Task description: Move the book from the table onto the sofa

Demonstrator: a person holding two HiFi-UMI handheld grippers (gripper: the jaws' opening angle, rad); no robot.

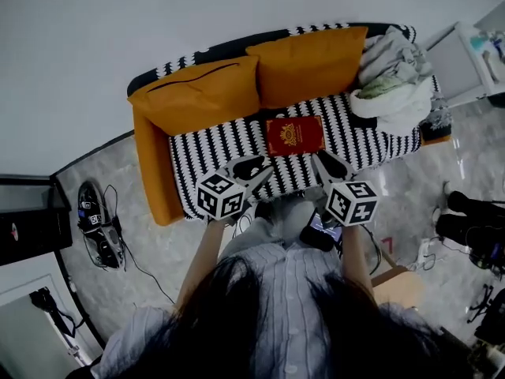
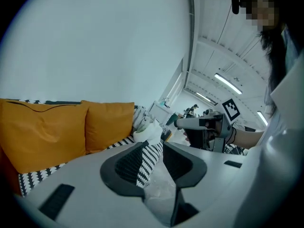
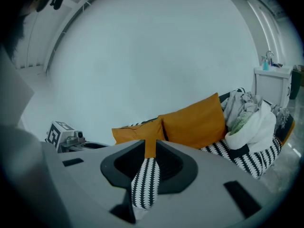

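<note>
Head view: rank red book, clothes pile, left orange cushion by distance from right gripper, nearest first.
1. Red book, on the sofa just ahead of the right gripper.
2. Clothes pile, sofa's right end.
3. Left orange cushion, sofa's left end.

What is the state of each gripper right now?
Left gripper: open, holding nothing.
Right gripper: open, holding nothing.

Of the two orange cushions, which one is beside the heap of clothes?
The right-hand cushion in the head view: it borders the clothes heap, while the other cushion sits by the orange armrest.
</note>
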